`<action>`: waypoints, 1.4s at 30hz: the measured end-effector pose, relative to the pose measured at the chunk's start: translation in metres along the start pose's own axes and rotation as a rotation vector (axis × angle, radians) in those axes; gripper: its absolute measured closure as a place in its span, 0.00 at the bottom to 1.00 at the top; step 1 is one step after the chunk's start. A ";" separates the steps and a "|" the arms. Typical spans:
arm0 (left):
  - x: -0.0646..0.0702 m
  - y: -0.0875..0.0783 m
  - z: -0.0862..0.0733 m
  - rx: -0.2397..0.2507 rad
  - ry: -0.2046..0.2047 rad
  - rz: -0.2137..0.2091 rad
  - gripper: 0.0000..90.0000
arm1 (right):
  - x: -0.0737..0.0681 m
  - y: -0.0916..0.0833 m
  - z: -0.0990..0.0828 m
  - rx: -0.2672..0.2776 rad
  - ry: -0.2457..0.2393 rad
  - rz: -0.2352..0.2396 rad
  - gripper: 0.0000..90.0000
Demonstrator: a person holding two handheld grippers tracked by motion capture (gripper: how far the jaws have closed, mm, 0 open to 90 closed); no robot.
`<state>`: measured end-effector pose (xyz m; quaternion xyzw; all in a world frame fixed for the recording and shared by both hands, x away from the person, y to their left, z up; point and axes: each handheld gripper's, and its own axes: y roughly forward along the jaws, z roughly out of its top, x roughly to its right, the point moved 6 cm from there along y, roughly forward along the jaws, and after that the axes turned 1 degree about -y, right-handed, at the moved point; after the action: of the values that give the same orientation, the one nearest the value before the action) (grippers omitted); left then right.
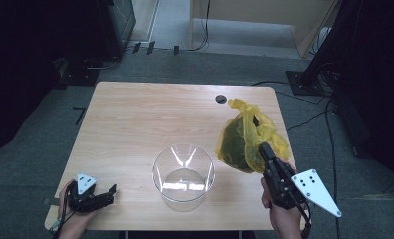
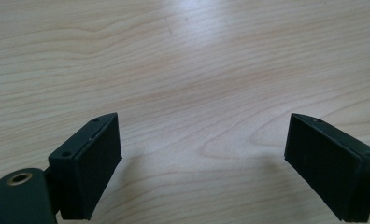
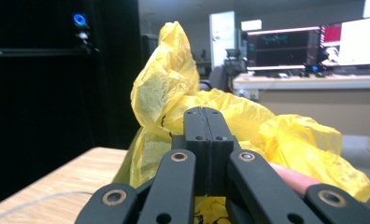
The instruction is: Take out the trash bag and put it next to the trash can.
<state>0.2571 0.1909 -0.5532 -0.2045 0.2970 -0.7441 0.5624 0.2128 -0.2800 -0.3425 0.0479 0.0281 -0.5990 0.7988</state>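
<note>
The surface (image 1: 135,129) is a light wood-grain top and carries everything I work with; it lies directly below both of my grippers. The yellow plastic bag (image 1: 245,142) is the next largest item; it sits at the far right of the surface, straight ahead of my right gripper (image 1: 262,148) and touching it; its body bulges with dark greenish contents, and its crumpled neck rises above and beyond the gripper tips. The clear glass bowl (image 1: 183,178) stands upright near the front edge of the surface, between my two grippers; it is nearer to my right gripper than to my left, and apart from both; the bag is just beside its right rim. My right gripper is clamped shut on a fold of the bag's plastic; in the right gripper view the two jaws meet flush, with yellow film (image 3: 230,116) bunched around them. My left gripper (image 1: 113,189) rests low at the front left corner of the surface, well apart from the bowl; its jaws stand wide apart with bare wood (image 2: 202,107) between them.
</note>
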 end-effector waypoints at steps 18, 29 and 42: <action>-0.014 0.008 -0.002 -0.020 -0.066 0.016 0.11 | 0.009 0.035 -0.077 -0.192 0.052 -0.011 1.00; -0.015 0.008 -0.001 -0.021 -0.064 0.015 0.11 | -0.016 0.059 -0.118 -0.252 0.099 0.073 1.00; -0.016 0.010 0.000 -0.019 -0.066 0.016 0.11 | -0.019 0.060 -0.128 -0.267 0.093 0.132 0.83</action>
<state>0.2686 0.2039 -0.5591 -0.2321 0.2869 -0.7295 0.5758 0.2663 -0.2316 -0.4651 -0.0294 0.1411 -0.5332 0.8336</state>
